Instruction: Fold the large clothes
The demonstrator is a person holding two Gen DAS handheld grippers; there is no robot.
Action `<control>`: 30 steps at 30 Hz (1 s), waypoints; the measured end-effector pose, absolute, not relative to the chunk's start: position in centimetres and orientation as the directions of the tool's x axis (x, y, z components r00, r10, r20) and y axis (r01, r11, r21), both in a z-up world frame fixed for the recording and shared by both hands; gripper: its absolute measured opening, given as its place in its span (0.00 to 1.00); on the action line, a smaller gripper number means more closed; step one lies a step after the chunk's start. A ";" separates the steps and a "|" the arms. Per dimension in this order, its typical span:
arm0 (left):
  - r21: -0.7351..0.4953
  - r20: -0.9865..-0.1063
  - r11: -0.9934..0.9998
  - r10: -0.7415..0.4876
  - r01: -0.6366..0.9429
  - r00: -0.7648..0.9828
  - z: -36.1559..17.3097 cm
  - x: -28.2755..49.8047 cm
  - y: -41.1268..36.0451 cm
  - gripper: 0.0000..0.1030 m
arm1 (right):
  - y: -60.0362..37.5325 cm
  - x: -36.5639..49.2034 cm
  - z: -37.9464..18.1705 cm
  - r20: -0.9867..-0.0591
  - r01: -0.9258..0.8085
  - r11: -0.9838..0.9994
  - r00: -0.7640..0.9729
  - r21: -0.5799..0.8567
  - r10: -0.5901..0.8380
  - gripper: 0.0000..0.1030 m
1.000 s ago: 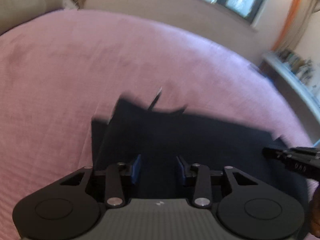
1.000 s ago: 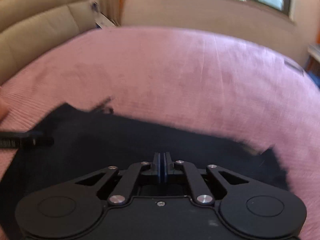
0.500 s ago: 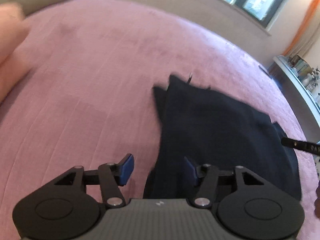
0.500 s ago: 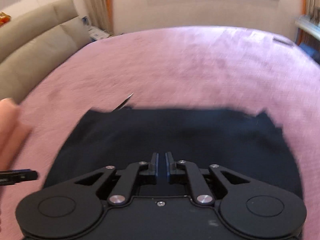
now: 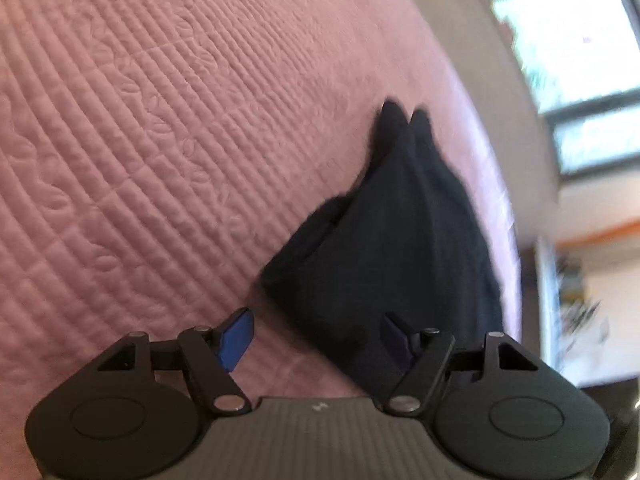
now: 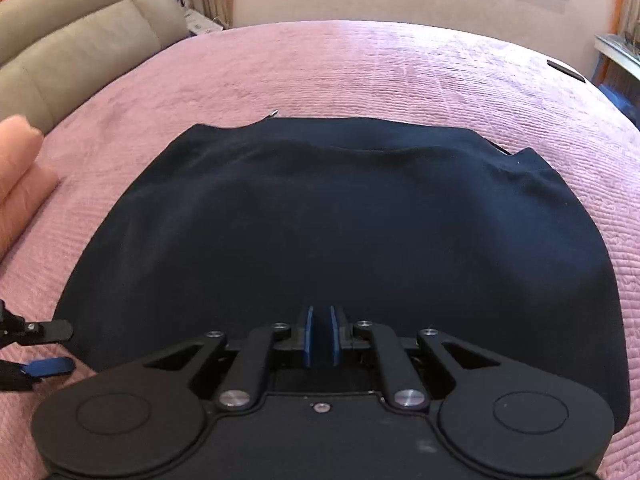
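A dark navy garment (image 6: 340,220) lies folded flat on the pink quilted bedspread (image 6: 360,64). My right gripper (image 6: 320,336) hovers over its near edge, its blue pads a narrow slit apart, with no cloth seen pinched. My left gripper (image 5: 316,340) is at the garment's (image 5: 400,240) left corner. Its jaws are opening wide; the corner lies between them, but the pads do not press on it. In the right wrist view the left gripper (image 6: 52,348) pokes in at the left edge, beside the garment.
A person's hand (image 6: 20,168) shows at the left edge. A beige upholstered headboard (image 6: 80,48) stands behind the bed on the left. A window (image 5: 568,40) and a cluttered shelf (image 5: 572,300) are beyond the bed's far side. A small dark object (image 6: 566,69) lies near the far right corner.
My left gripper rolled, slid off the garment to its left corner and spread its jaws. The right gripper's pads parted slightly, and the garment settled flat.
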State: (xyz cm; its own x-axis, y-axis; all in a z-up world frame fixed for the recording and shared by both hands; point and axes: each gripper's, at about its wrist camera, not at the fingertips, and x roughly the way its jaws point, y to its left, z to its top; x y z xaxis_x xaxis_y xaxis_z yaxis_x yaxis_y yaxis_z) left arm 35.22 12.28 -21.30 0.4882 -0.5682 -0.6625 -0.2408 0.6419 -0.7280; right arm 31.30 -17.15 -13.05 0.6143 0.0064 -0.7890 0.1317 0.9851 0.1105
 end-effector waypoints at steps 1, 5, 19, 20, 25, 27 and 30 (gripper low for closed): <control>-0.748 -0.638 0.618 -0.567 -0.243 0.521 -21.6 35.3 12.2 0.69 | -17.2 31.3 -13.0 -0.786 0.136 0.984 0.618 0.111 0.004 0.09; -0.792 -0.569 0.572 -0.562 -0.214 0.600 -22.5 36.4 11.0 0.71 | -17.5 31.2 -13.2 -0.777 0.143 0.982 0.629 0.127 0.009 0.09; -0.801 -0.522 0.584 -0.571 -0.132 0.634 -21.6 40.8 6.2 0.09 | -17.8 30.8 -10.2 -0.714 0.207 0.962 0.700 0.176 -0.020 0.08; -0.804 -0.508 0.584 -0.580 -0.110 0.637 -20.9 40.8 6.2 0.08 | -17.6 31.0 -10.3 -0.714 0.207 0.961 0.700 0.181 -0.017 0.08; -0.795 -0.434 0.604 -0.621 0.047 0.653 -16.7 40.6 3.9 0.07 | -18.4 31.2 -17.3 -0.789 0.276 0.907 0.607 0.319 0.093 0.08; -0.798 -0.396 0.593 -0.654 0.110 0.645 -15.6 40.7 1.9 0.07 | -20.1 30.6 -18.0 -0.756 0.316 0.842 0.636 0.437 0.154 0.07; -0.787 -0.348 0.577 -0.706 0.217 0.616 -14.0 40.7 -1.4 0.07 | -22.1 30.2 -18.4 -0.725 0.330 0.774 0.648 0.541 0.231 0.04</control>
